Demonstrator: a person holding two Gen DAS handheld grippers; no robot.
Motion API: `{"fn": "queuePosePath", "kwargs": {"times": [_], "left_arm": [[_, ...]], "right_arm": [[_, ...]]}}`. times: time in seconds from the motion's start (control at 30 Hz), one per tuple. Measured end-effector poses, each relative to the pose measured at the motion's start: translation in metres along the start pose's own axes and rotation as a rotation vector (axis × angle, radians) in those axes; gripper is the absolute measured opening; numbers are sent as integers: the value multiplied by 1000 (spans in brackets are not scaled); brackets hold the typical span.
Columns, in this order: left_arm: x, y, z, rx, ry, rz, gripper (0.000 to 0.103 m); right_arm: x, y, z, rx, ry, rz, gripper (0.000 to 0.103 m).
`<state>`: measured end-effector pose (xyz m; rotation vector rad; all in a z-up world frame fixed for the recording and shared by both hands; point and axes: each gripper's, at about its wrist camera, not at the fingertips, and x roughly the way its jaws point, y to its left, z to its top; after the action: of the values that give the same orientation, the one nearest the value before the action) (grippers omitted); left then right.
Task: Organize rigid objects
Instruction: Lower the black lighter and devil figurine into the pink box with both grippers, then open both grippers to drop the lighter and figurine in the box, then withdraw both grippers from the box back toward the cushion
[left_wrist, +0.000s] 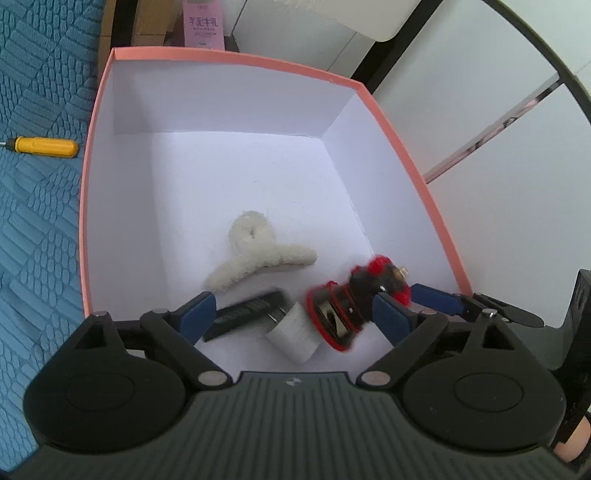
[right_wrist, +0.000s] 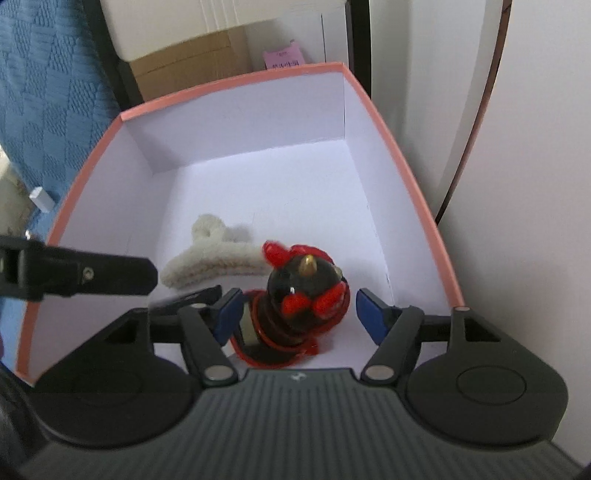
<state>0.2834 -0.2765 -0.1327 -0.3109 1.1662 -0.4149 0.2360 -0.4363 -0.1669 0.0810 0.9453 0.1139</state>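
Left wrist view
Box: a pink-rimmed box (left_wrist: 96, 122) with white walls and floor, sitting on a blue textured cloth (left_wrist: 40, 229).
Left gripper: the left gripper (left_wrist: 295, 314) reaches over the box's near wall; its blue pads stand wide apart and press on nothing.
Between its fingers: a black comb-like piece (left_wrist: 247, 308), a small white block (left_wrist: 293, 336) and a red and black toy (left_wrist: 354, 306), all on the box floor at the near wall.
Toy: blurred, lying by the right-hand pad; whether it touches the pad I cannot tell.
Hair claw: a fluffy cream hair claw (left_wrist: 255, 254) rests on the floor just beyond them.
Outside the box: a yellow-handled screwdriver (left_wrist: 44, 146) lies on the cloth to the left, well apart.

Right wrist view
Right gripper: the right gripper (right_wrist: 297, 312) has its blue pads spread on either side of the toy (right_wrist: 306, 291), the right pad clear of it, the left pad just beside its red base.
Toy's place: on the box (right_wrist: 402, 162) floor near the front wall, a gold horn on top.
Hair claw: it (right_wrist: 214, 262) lies just behind and left of the toy.
Other finger: a black finger of the left gripper (right_wrist: 110, 275) juts in from the left over the box.
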Motion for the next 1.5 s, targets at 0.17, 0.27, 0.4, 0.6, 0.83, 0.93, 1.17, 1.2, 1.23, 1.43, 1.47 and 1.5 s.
{"fn": "queuePosePath", "kwargs": {"times": [0.17, 0.27, 0.4, 0.6, 0.83, 0.93, 1.17, 1.2, 1.23, 1.43, 1.47, 1.5], "left_arm": [[-21, -5, 1, 4, -57, 10, 95], [-42, -8, 2, 25, -107, 18, 95], [-80, -8, 0, 65, -211, 45, 95], [-138, 0, -15, 125, -348, 97, 95], [-191, 17, -34, 144, -445, 138, 95], [-210, 28, -41, 127, -469, 134, 95], [-244, 52, -60, 109, -518, 146, 95], [-248, 56, -63, 107, -522, 148, 95], [-251, 60, -66, 104, -525, 149, 95], [-262, 84, -82, 86, -535, 148, 95], [-264, 88, -85, 84, -537, 149, 95], [-265, 91, -87, 83, -537, 149, 95]], "right_arm": [[-22, 9, 13, -22, -48, -1, 69], [-42, 17, 22, -33, -80, 7, 69], [-71, 31, 35, -36, -155, 32, 69], [-103, 57, 44, -55, -228, 69, 70], [-129, 93, 40, -106, -259, 115, 70], [-133, 116, 37, -135, -276, 136, 70], [-138, 155, 24, -153, -294, 166, 70], [-137, 159, 21, -155, -294, 174, 70], [-137, 165, 18, -158, -293, 181, 70], [-140, 193, 1, -177, -294, 189, 70], [-140, 197, -1, -176, -292, 189, 70], [-139, 199, -4, -176, -290, 191, 70]]}}
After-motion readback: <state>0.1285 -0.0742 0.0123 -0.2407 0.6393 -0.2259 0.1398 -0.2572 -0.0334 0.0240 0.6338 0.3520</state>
